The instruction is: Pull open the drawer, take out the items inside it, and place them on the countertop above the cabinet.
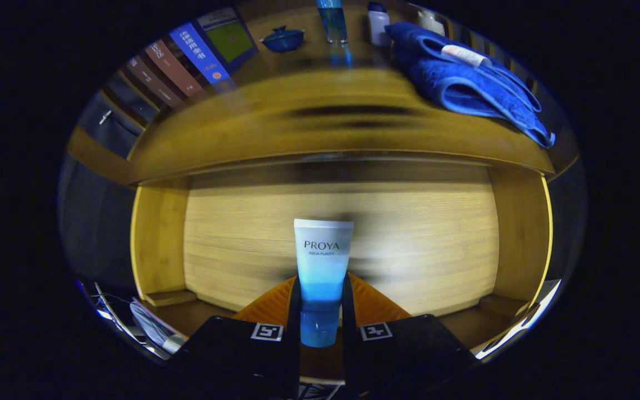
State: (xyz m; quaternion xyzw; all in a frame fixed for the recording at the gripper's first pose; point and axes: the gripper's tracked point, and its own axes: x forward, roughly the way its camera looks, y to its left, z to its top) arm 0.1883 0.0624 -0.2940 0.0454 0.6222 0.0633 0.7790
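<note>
A white-to-blue cosmetic tube [323, 266] with a blue cap stands upright between my fingers, cap end down. My gripper [321, 311] is shut on the tube near its lower blue part, both fingers pressing its sides. Behind the tube lies the open wooden drawer [409, 250], its pale bottom bare. Above the drawer runs the wooden countertop [320, 122], blurred by motion.
On the countertop a blue towel [464, 78] lies at the right. A blue lidded dish [282, 39], a blue bottle [333, 22] and a white bottle [378, 23] stand at the back. Several books [181, 61] lean at the left.
</note>
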